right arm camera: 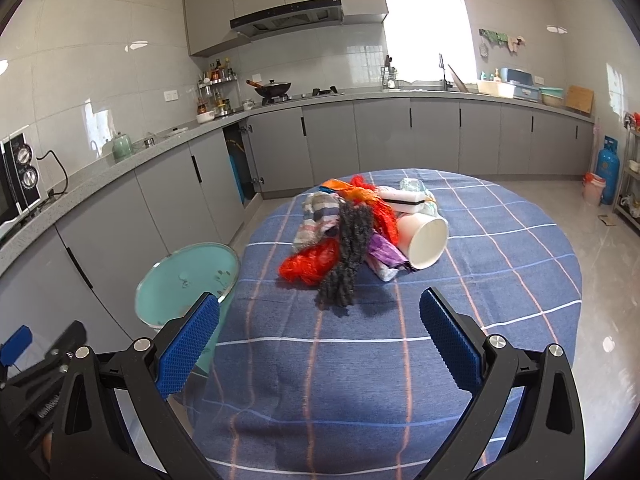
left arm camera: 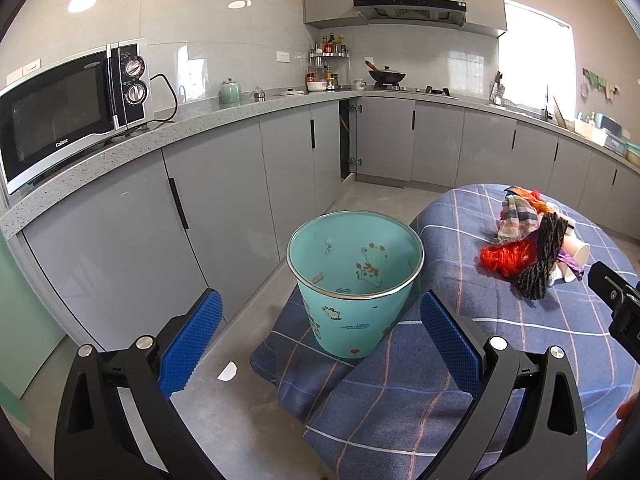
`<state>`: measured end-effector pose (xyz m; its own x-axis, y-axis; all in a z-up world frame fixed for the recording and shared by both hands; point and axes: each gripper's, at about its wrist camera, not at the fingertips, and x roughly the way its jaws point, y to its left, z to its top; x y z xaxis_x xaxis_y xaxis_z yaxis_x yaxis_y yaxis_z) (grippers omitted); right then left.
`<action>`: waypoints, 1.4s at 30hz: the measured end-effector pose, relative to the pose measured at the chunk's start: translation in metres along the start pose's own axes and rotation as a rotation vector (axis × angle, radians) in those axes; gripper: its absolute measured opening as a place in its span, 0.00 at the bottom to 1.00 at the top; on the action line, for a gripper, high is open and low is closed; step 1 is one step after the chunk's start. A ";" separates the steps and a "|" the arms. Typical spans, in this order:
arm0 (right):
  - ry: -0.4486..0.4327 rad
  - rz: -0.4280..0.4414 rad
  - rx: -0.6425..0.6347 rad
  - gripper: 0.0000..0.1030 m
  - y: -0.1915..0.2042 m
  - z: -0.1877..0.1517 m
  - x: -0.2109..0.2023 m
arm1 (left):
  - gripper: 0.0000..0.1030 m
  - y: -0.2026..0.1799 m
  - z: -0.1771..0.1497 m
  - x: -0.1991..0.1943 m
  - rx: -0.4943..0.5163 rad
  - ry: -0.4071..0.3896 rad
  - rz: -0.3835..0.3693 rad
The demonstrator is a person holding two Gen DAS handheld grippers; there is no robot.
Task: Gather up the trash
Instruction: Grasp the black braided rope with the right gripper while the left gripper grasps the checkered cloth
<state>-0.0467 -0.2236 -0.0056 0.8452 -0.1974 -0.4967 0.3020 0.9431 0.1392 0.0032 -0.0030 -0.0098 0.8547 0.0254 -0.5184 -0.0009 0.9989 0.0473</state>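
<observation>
Both tongs were spread wide and held nothing. My left tongs [left arm camera: 320, 336] hung over the teal bin [left arm camera: 354, 280], which stood on a draped fold of the blue checked cloth [left arm camera: 460, 360] at the bench's near-left edge. My right tongs [right arm camera: 320, 336] faced the trash heap [right arm camera: 360, 236] near the middle of the bench, well apart from the bin. Closest to me lay the dark knitted piece [right arm camera: 344, 264], touching the red net bag [right arm camera: 310, 266]; the white paper cup [right arm camera: 424, 240] lay on its side to the right. I judged the dark piece the best first pick: close across its narrow near end, low enough to catch fabric but not tablecloth, lift clear, then carry left over the bin's rim.
</observation>
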 end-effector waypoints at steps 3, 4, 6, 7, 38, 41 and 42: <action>0.010 -0.026 0.008 0.96 -0.016 -0.004 0.007 | 0.94 -0.003 -0.003 0.009 -0.005 0.012 -0.024; 0.015 -0.031 0.015 0.96 -0.024 -0.006 0.011 | 0.94 -0.004 -0.005 0.013 -0.008 0.018 -0.033; 0.018 -0.050 0.021 0.96 -0.034 -0.008 0.016 | 0.94 -0.007 -0.009 0.022 -0.006 0.035 -0.059; 0.020 -0.061 0.027 0.96 -0.042 -0.008 0.019 | 0.94 -0.010 -0.011 0.025 -0.002 0.042 -0.065; 0.239 0.191 0.150 0.16 -0.055 0.017 0.141 | 0.94 -0.085 0.015 0.113 0.099 0.111 -0.215; 0.206 0.212 0.127 0.15 -0.059 0.027 0.121 | 0.94 -0.096 0.023 0.117 0.104 0.113 -0.241; 0.186 0.208 0.116 0.15 -0.061 0.033 0.113 | 0.94 -0.100 0.027 0.119 0.105 0.116 -0.255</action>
<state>0.0444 -0.3124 -0.0420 0.8021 0.0590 -0.5943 0.1888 0.9190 0.3461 0.1190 -0.1014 -0.0534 0.7555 -0.2154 -0.6187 0.2649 0.9642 -0.0122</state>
